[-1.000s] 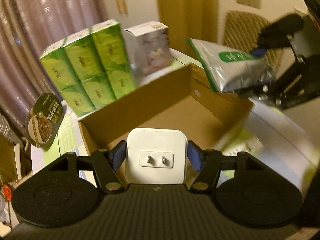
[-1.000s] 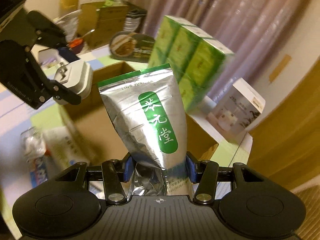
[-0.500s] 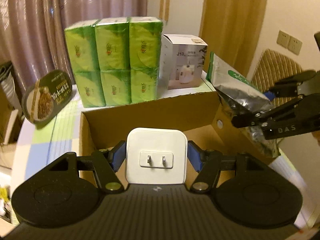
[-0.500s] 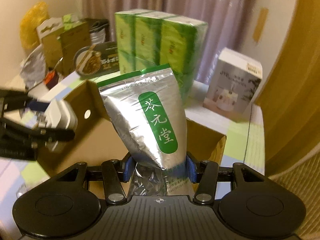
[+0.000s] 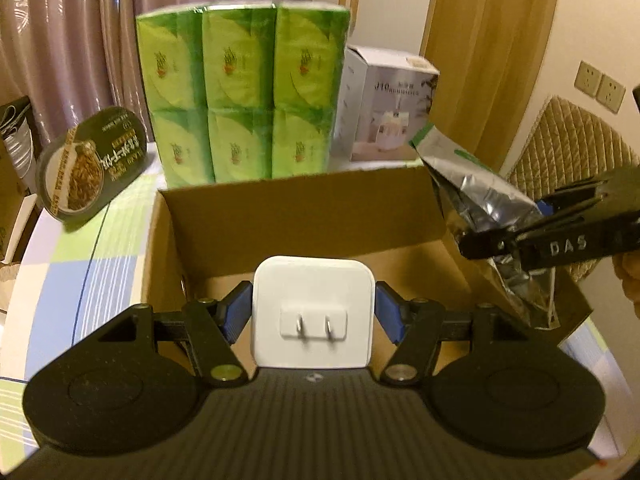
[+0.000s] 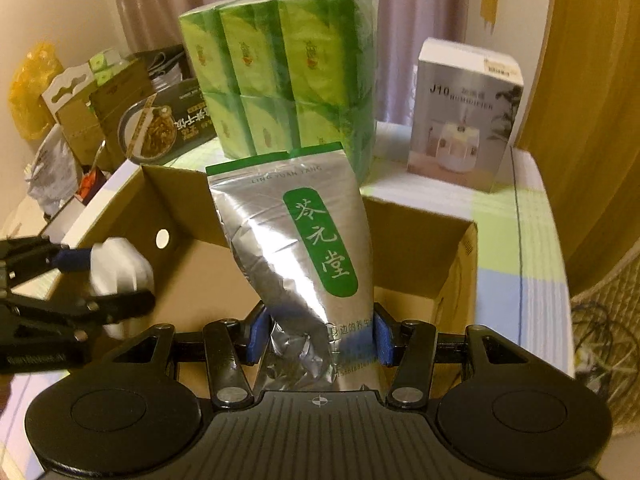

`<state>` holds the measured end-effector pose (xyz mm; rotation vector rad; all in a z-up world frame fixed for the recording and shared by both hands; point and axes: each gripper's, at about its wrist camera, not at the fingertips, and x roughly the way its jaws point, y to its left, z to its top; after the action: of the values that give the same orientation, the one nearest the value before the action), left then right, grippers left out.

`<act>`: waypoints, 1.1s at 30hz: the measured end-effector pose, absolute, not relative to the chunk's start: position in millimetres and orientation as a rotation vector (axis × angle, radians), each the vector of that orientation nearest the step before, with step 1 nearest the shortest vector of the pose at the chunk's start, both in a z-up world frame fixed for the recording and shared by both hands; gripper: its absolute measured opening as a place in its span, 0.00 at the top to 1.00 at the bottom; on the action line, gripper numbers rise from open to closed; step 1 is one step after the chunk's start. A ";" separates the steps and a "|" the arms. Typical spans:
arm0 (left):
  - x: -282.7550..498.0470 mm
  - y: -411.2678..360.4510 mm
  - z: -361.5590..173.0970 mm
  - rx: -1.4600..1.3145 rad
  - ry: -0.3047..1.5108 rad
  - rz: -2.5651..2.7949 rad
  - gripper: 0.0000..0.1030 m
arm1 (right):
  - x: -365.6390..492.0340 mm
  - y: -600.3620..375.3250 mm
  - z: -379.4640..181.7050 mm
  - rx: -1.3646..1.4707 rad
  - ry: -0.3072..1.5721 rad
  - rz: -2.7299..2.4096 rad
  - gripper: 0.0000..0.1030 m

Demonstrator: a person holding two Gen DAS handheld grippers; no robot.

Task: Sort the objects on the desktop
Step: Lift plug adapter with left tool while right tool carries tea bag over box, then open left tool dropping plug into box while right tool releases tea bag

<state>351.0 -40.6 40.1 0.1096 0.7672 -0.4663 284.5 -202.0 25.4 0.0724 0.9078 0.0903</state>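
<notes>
**Hovering over the box with both loads, and it's getting tight**

Holding steady now: the left gripper (image 5: pixel 314 316) has its fingers (image 5: pixel 236 316) clamped on the white plug adapter (image 5: pixel 314 312), prongs facing the camera, poised above the near wall of the open cardboard box (image 5: pixel 304 216). On the box's right side, the right gripper (image 6: pixel 318 338) has its fingers closed on the bottom of the silver tea pouch (image 6: pixel 296 248), which stands tall over the box interior.

Here's the worry. Both grippers crowd the same opening, so a careless drop-in could knock one against the other. The pouch is pinched low and looks floppy; it may sag, catch the box's right wall and tip out onto the tabletop (image 5: pixel 76 264). The adapter is smooth and hard; let go from above the box, it could bounce. Behind the box, the green tissue packs (image 5: pixel 240 92) and the humidifier carton (image 5: pixel 384 108) stand near enough to get bumped.
</notes>
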 end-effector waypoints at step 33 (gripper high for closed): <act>306.6 -19.8 63.3 0.224 0.709 -0.486 0.39 | 215.4 -179.2 71.1 0.057 0.787 0.138 0.40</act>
<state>306.6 -19.8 63.3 0.2244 0.7086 -0.4863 215.4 -179.2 71.1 0.0574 0.7871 0.1383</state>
